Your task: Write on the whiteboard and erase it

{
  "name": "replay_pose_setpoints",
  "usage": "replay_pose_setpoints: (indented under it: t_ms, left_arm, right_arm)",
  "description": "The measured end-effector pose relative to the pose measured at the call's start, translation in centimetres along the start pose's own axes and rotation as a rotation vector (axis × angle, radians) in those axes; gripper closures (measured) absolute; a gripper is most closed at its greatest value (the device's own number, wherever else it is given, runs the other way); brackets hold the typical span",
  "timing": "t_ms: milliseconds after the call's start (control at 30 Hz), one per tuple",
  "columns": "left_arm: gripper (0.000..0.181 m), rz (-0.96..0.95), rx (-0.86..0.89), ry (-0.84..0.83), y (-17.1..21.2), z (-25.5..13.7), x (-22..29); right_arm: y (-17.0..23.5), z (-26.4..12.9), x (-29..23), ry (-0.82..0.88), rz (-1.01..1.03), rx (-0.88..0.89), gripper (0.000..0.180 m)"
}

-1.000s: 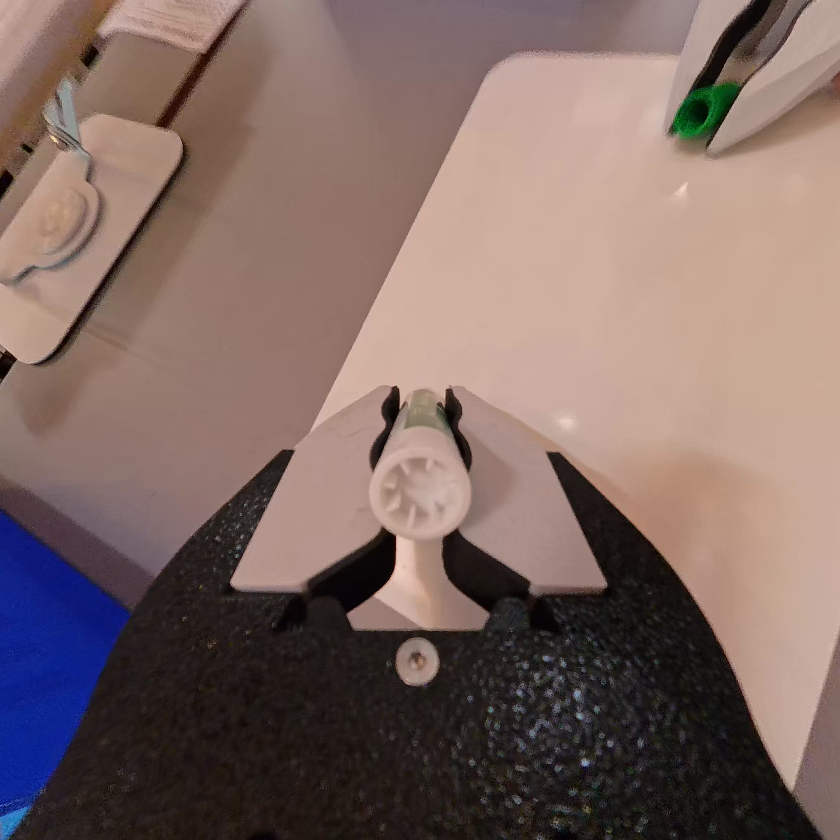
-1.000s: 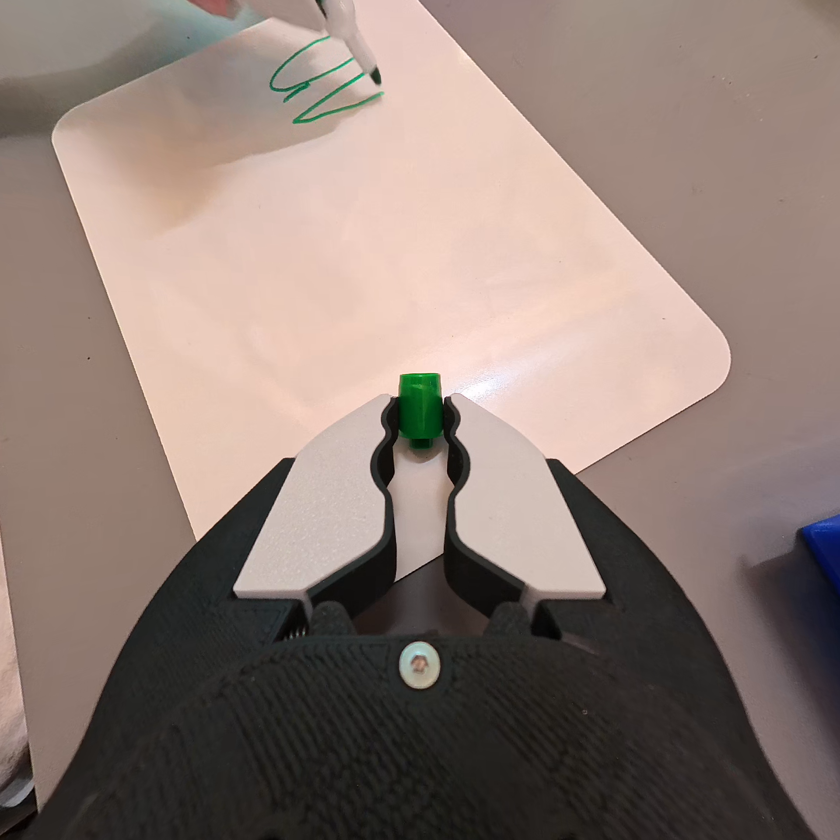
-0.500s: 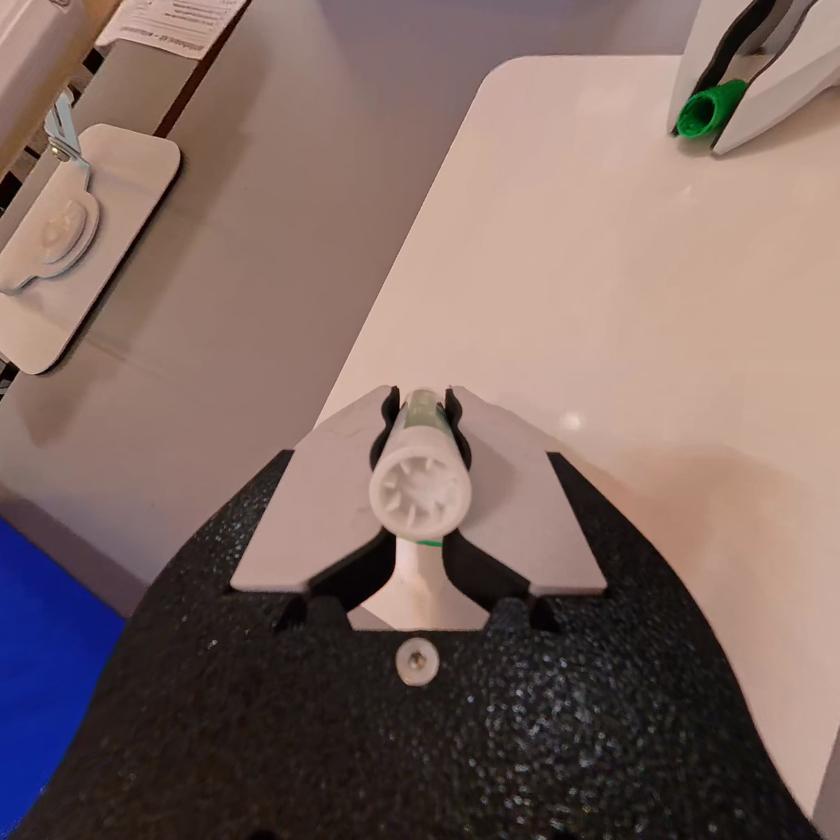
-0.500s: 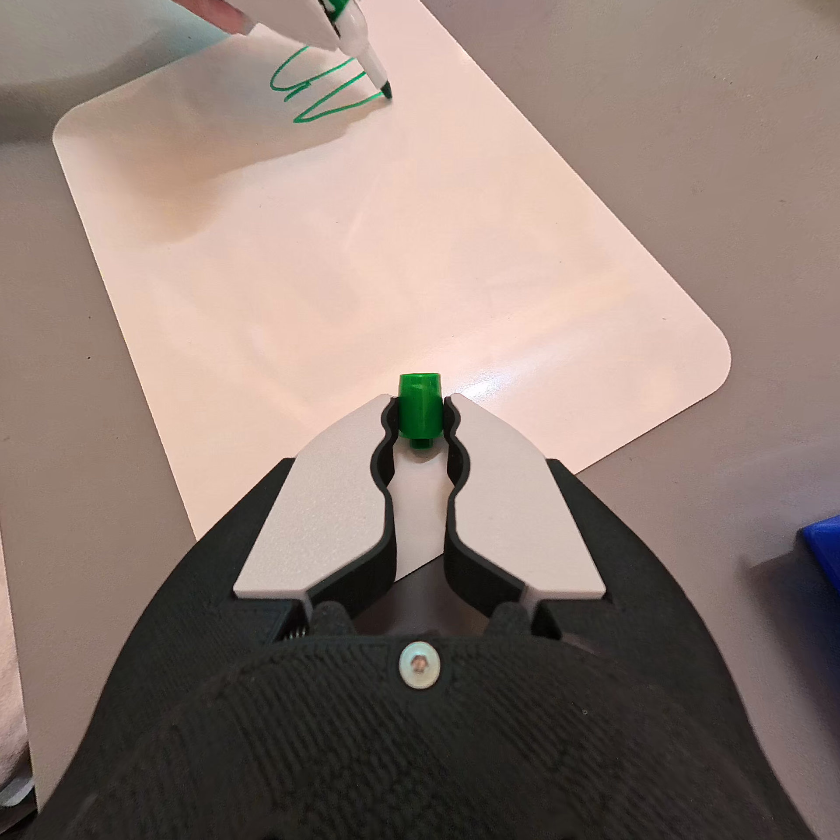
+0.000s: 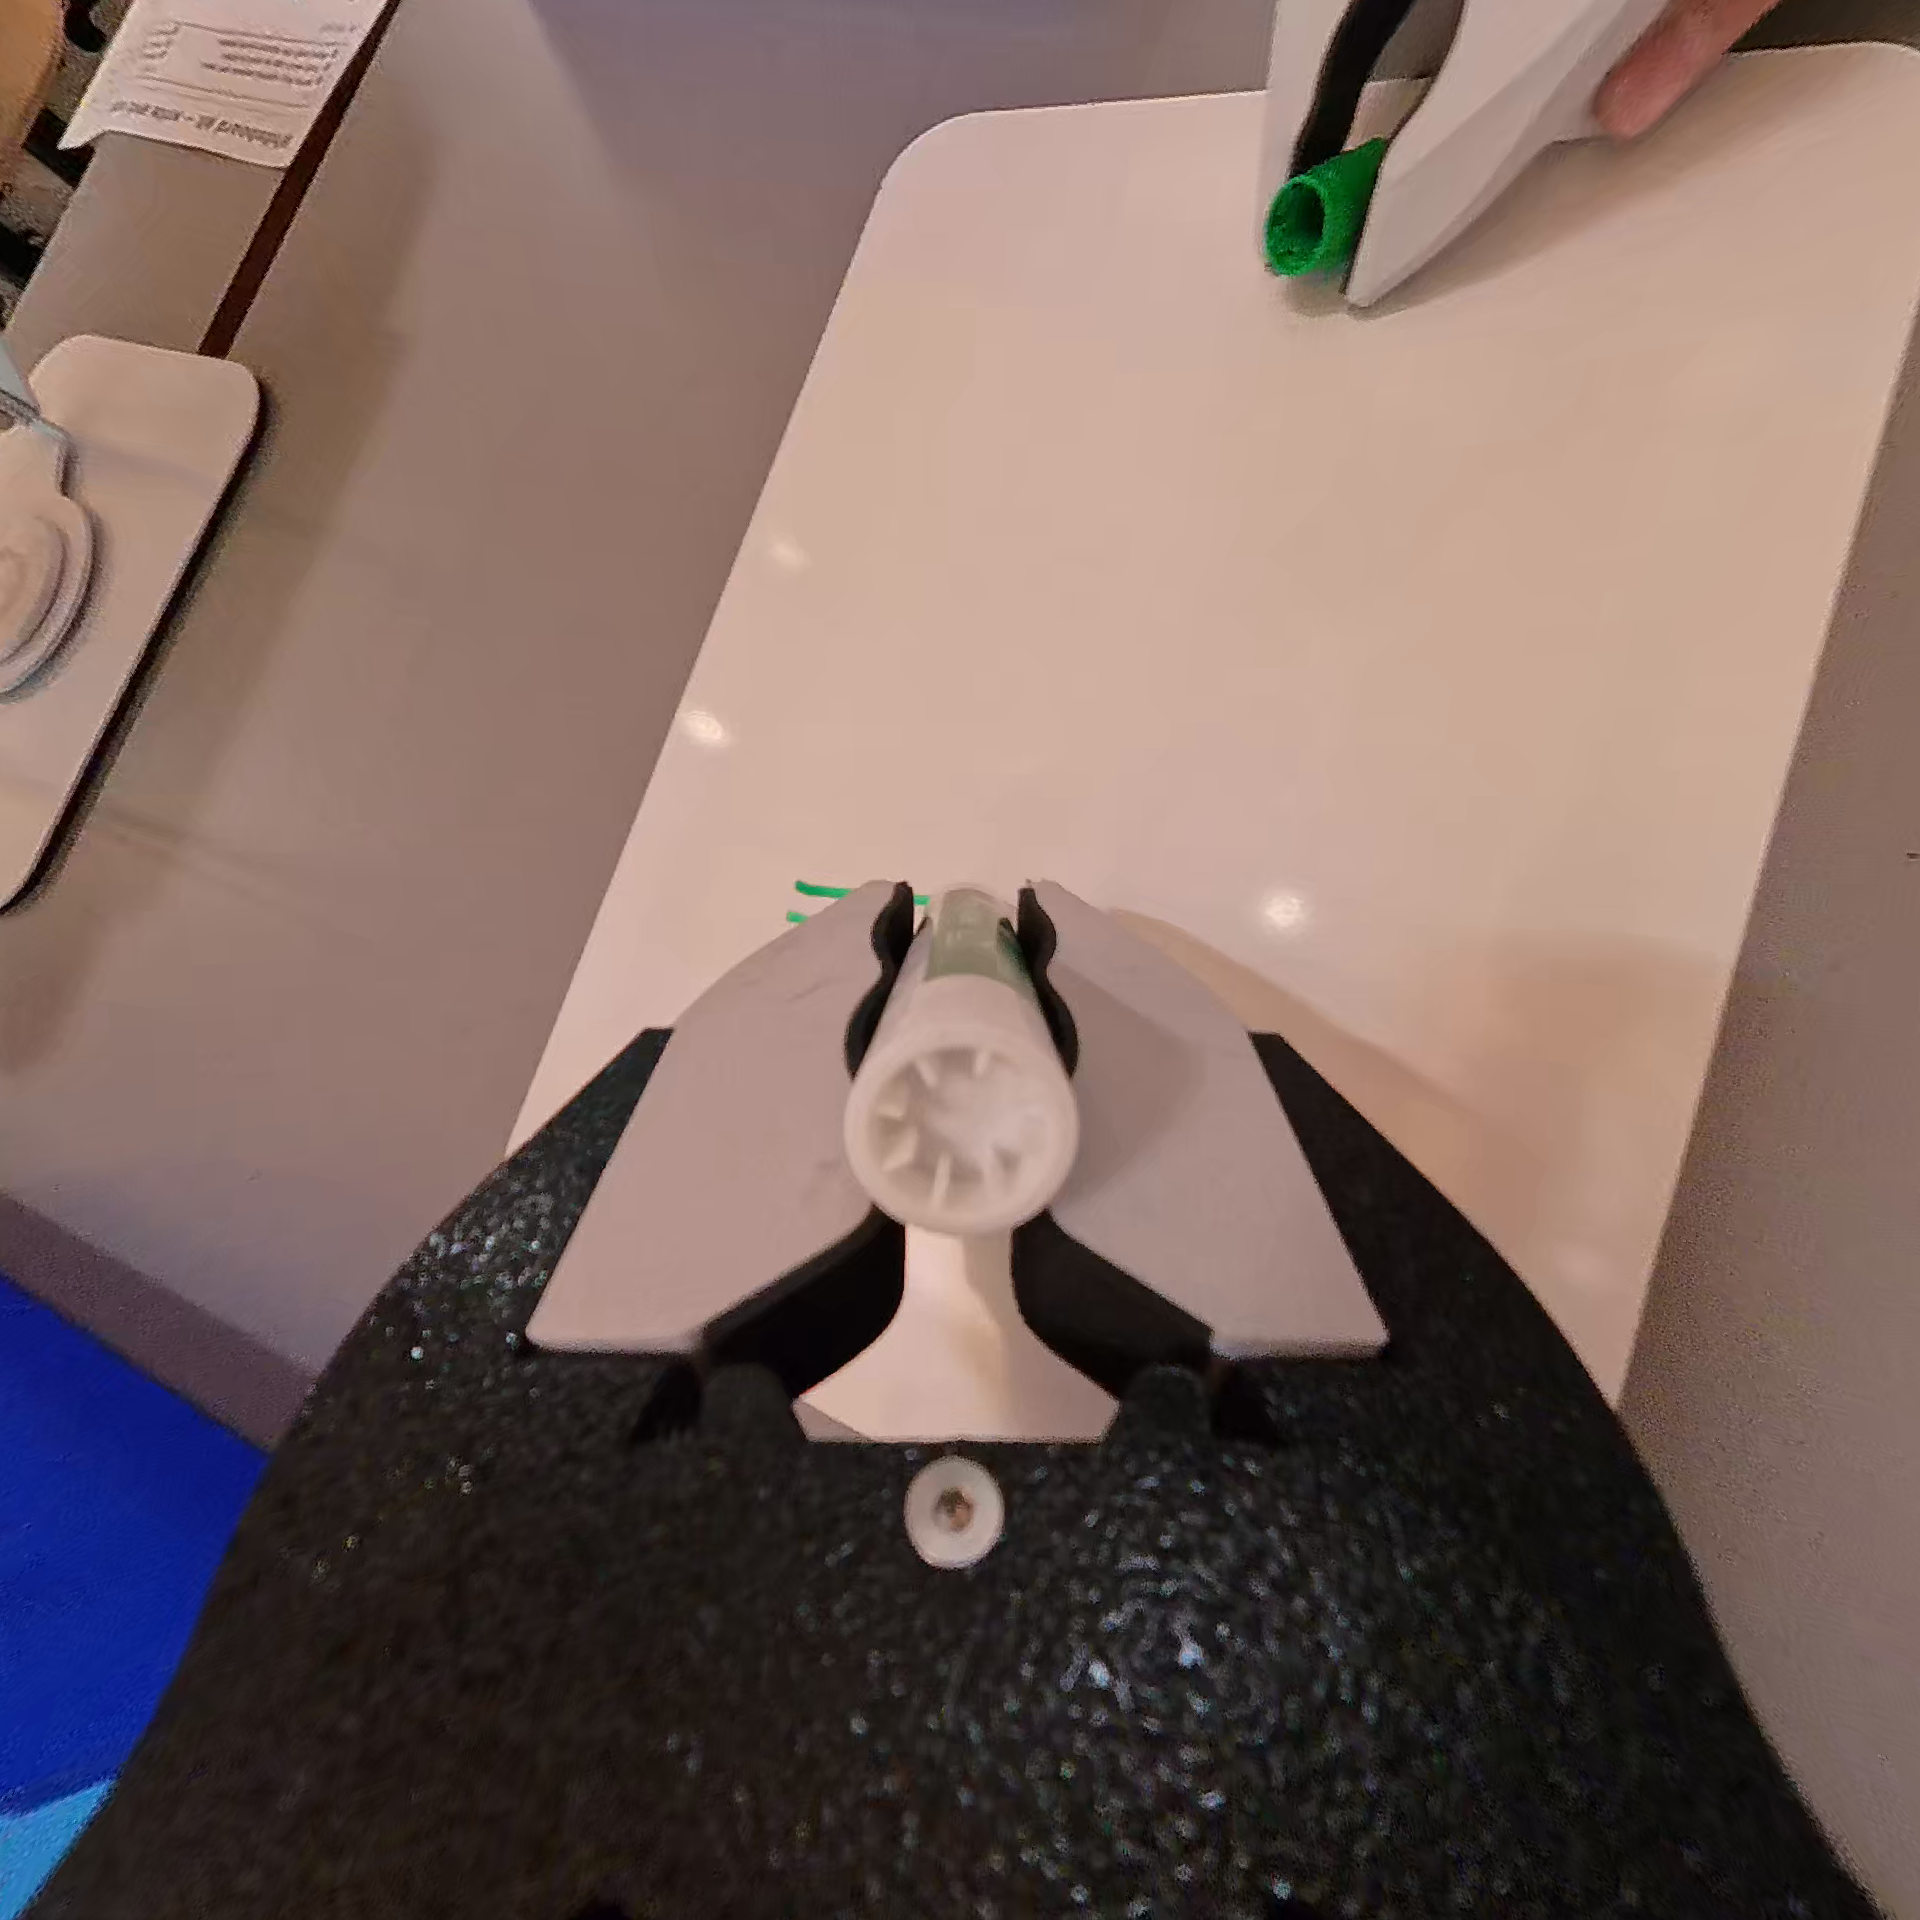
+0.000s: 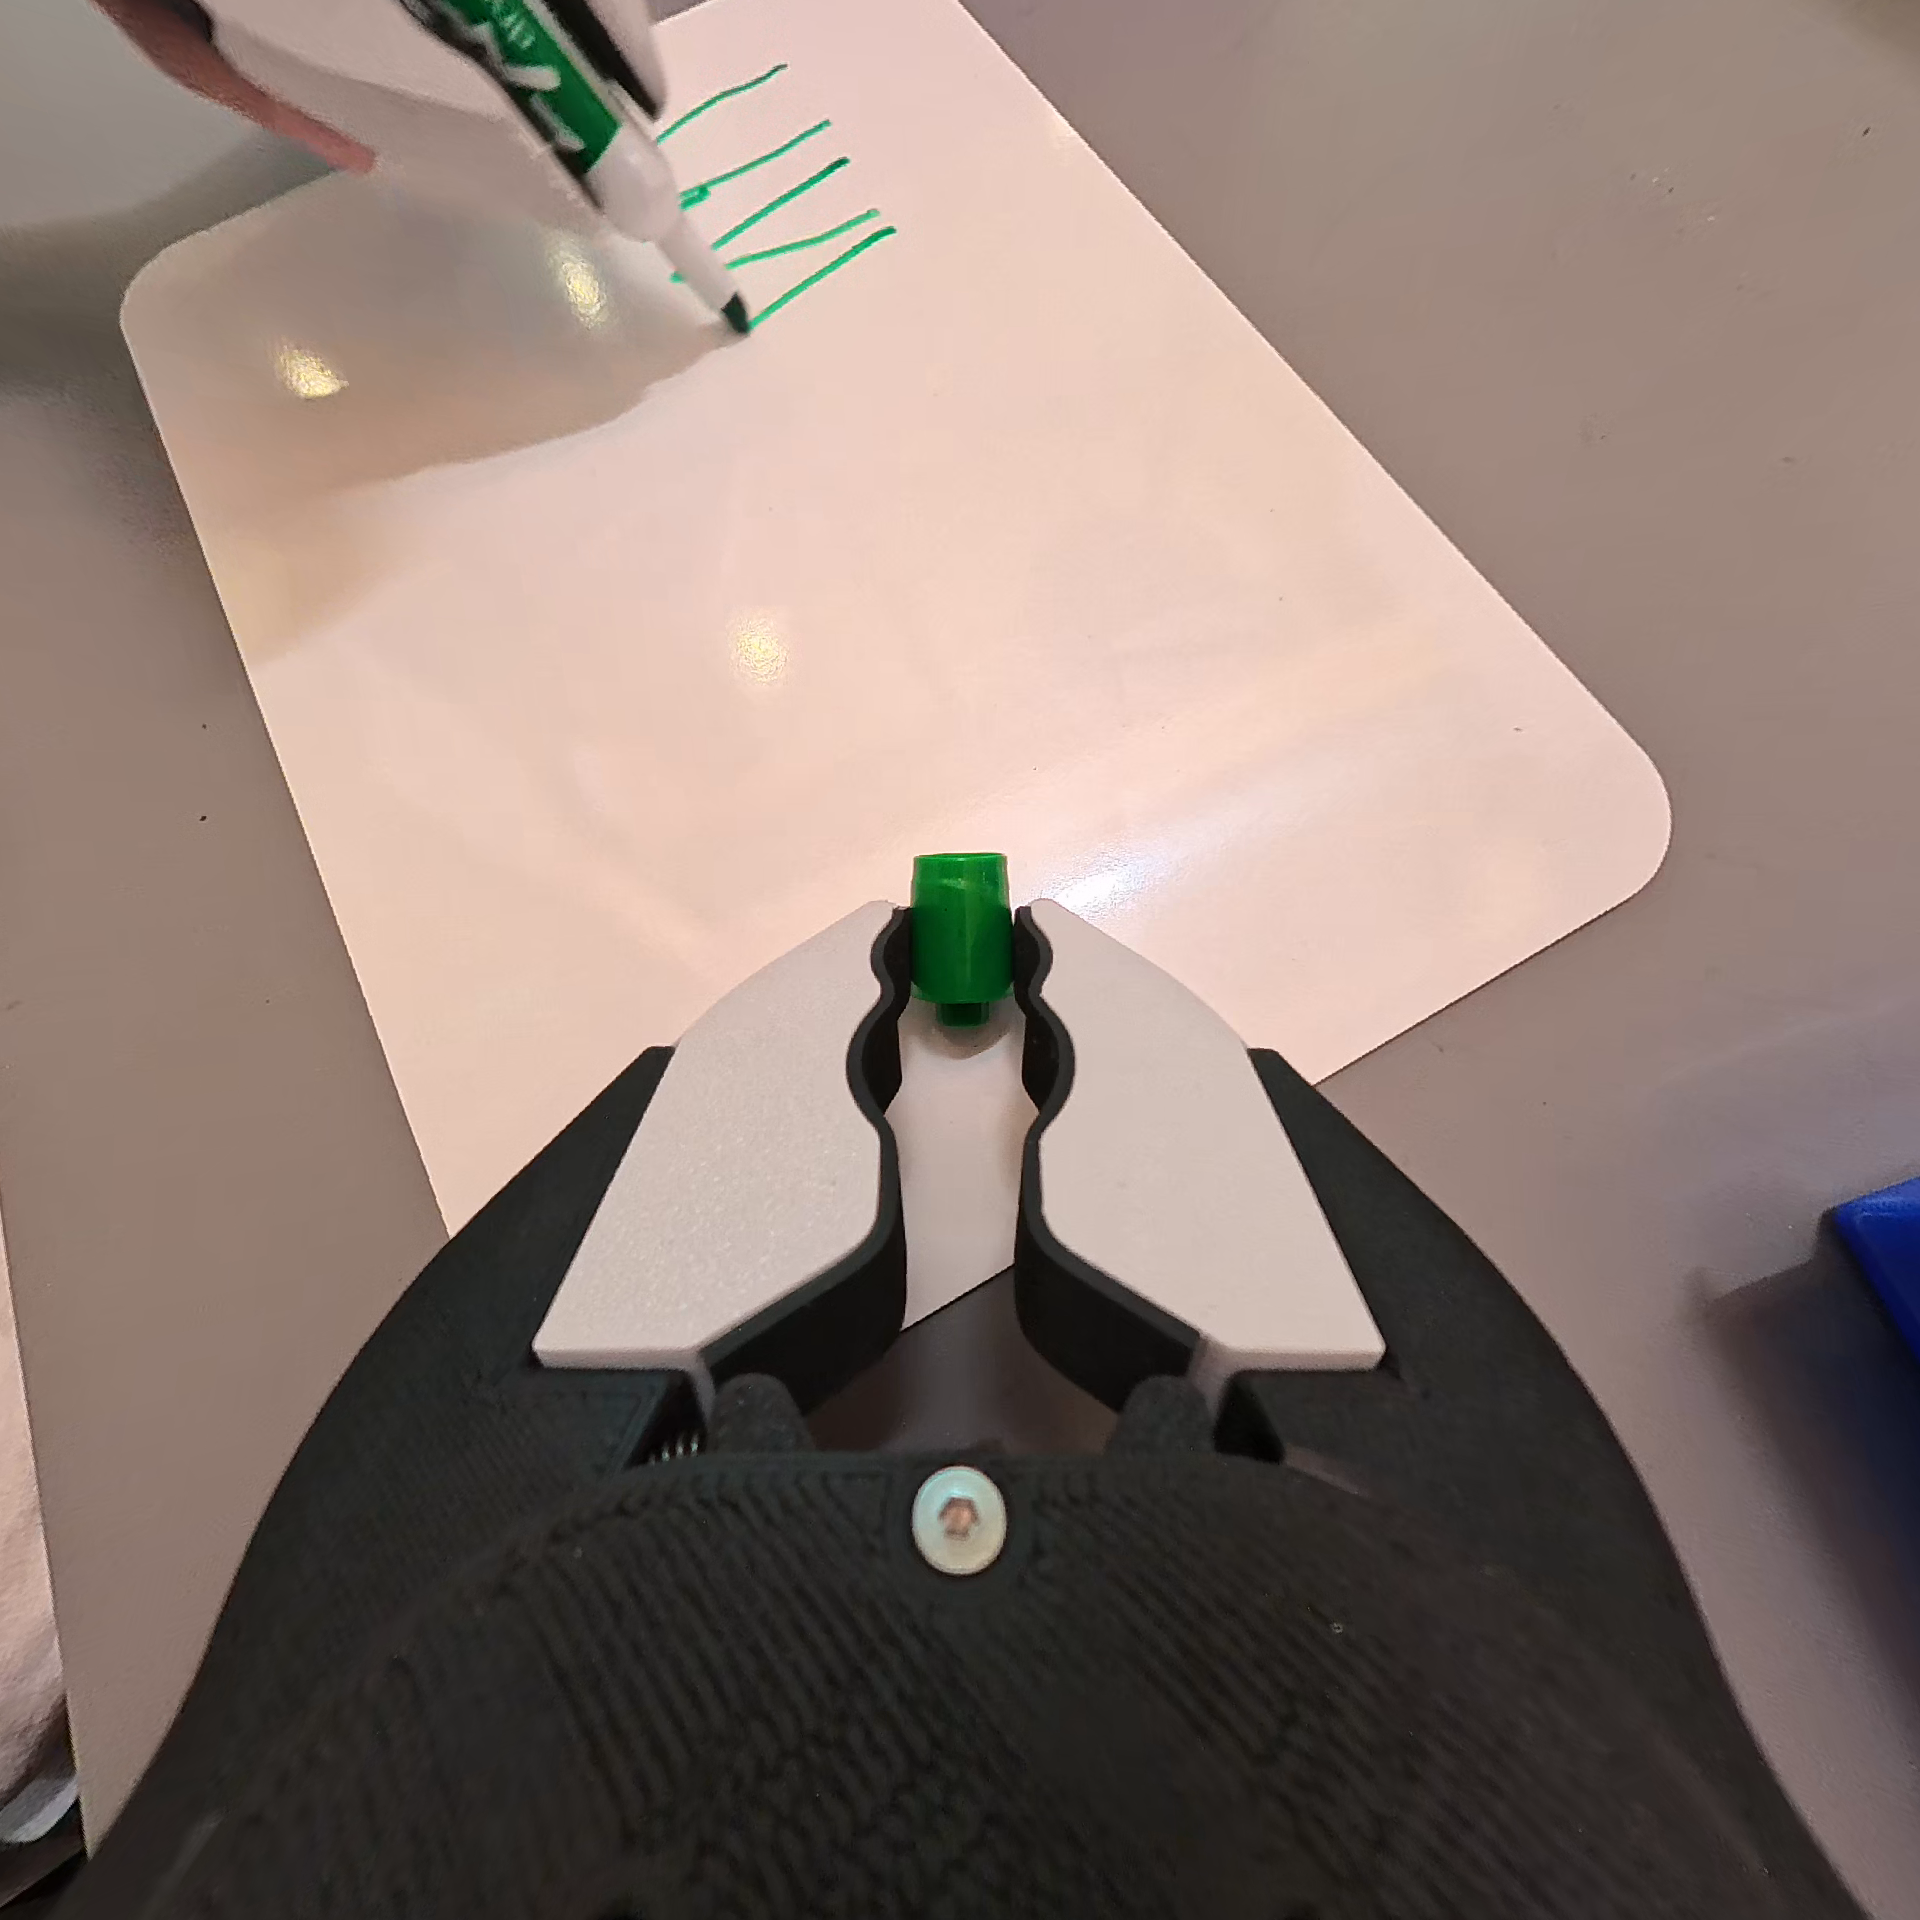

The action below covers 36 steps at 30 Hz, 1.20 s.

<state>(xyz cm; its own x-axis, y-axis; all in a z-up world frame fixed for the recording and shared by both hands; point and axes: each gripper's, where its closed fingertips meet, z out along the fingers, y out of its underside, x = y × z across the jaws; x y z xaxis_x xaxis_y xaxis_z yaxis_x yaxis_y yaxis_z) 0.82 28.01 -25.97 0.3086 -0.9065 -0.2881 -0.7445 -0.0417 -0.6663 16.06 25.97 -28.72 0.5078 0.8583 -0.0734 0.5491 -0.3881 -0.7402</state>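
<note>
My left gripper (image 5: 964, 899) is shut on a white marker (image 5: 961, 1101) with a green label, seen end-on. In the right wrist view the marker (image 6: 623, 177) slants down with its tip on the whiteboard (image 6: 831, 582), at the end of a green zigzag scribble (image 6: 790, 208). Bits of the green line (image 5: 821, 902) show beside my left fingertips. My right gripper (image 6: 958, 914) is shut on the green marker cap (image 6: 960, 935) and hovers over the near edge of the board. In the left wrist view it (image 5: 1340, 249) holds the cap (image 5: 1314, 223) at the board's (image 5: 1247, 623) far end.
The board lies on a grey table (image 6: 1558, 312). A small white board with a metal clip (image 5: 94, 582) and a sheet of paper (image 5: 218, 73) lie at the far left. A blue object (image 6: 1881, 1278) sits at the right edge, a blue patch (image 5: 94, 1558) at the lower left.
The marker has drawn more zigzag strokes, and its tip has moved nearer my right gripper. My right gripper has stayed over the board's edge with the cap.
</note>
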Motion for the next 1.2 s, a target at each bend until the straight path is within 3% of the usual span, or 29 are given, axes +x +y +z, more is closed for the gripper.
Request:
replay_pose_setpoints:
  t_ms: [33, 267, 733, 1200]
  left_arm:
    - [0.161, 0.003, 0.001, 0.006, -0.1, -0.1, 0.3]
    - [0.162, 0.010, 0.003, 0.018, -0.4, -0.1, 1.0]
    - [0.162, -0.021, 0.000, -0.008, -0.7, 1.8, -2.6]
    - [0.161, 0.048, 0.005, 0.044, -1.6, 0.8, 1.6]
  right_arm:
    - [0.0, 0.0, 0.0, 0.000, 0.000, 0.000, 0.160]
    - [0.0, 0.0, 0.0, 0.000, -0.001, 0.000, 0.160]
    - [0.0, 0.0, 0.0, -0.001, 0.000, 0.000, 0.160]
    - [0.0, 0.0, 0.0, -0.002, -0.002, 0.000, 0.160]
